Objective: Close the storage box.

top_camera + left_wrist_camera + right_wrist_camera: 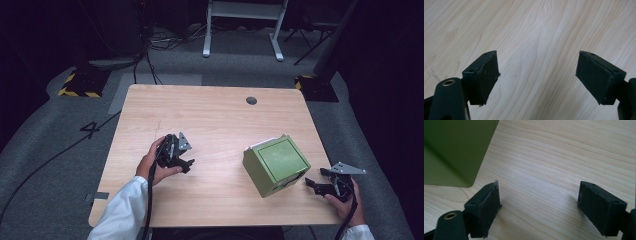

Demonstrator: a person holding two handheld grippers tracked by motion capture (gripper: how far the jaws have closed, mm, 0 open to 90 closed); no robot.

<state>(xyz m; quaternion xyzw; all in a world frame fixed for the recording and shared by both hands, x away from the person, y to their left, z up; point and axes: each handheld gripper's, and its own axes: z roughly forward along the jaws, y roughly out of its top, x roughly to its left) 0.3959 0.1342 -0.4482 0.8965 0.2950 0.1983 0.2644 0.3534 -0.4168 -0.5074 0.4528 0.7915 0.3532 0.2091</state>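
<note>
We hold each hand-held gripper, left and right, spread and empty, the green box at four o'clock on the surface looking stiff, smooth, best clamped across opposite walls.

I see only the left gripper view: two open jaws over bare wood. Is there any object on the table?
Observer: Yes, a green box stands on the table, toward the person's right.
Operator: Is the right gripper touching it?
Observer: No. The right gripper is beside the box with a small gap, jaws open and empty.
Operator: And my left gripper, is it near the box?
Observer: No. The left gripper is well apart from it, with bare wood between.
</note>
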